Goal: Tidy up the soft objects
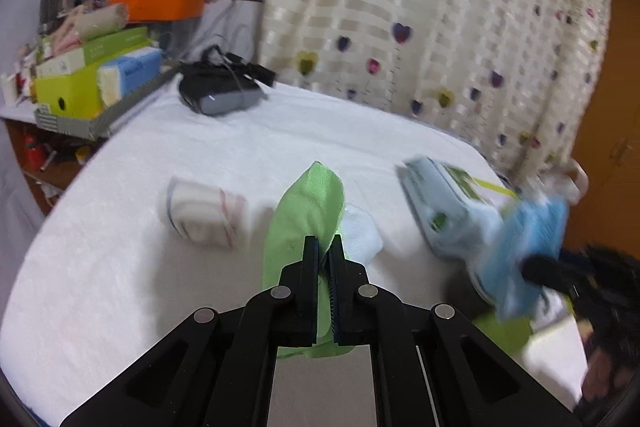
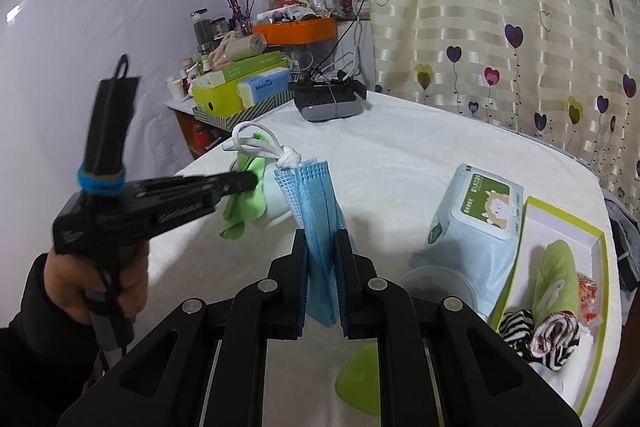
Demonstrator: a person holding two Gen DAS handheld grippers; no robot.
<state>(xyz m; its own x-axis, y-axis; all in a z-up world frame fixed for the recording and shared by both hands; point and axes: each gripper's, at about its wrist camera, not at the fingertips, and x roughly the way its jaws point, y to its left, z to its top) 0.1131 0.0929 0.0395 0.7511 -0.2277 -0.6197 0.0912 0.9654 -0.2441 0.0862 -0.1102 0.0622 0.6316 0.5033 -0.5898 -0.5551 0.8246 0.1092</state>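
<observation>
My left gripper (image 1: 324, 247) is shut on a green cloth (image 1: 308, 211) and holds it above the white tabletop; it also shows in the right wrist view (image 2: 250, 181) with the green cloth (image 2: 248, 201) hanging from it. My right gripper (image 2: 322, 239) is shut on a folded blue face mask (image 2: 316, 211) with knotted white ear loops, held upright. In the left wrist view the mask (image 1: 524, 251) is blurred at the right. A rolled white striped cloth (image 1: 204, 213) lies on the table. A white box with a green rim (image 2: 560, 211) at the right holds rolled cloths (image 2: 556, 279).
A pack of wet wipes (image 2: 476, 223) lies beside the box. A clear lid (image 2: 436, 285) and a green lid (image 2: 360, 379) lie near the front. A black headset (image 2: 328, 99) sits at the far side. A cluttered shelf (image 2: 240, 87) stands at the left, a curtain (image 2: 500, 7) behind.
</observation>
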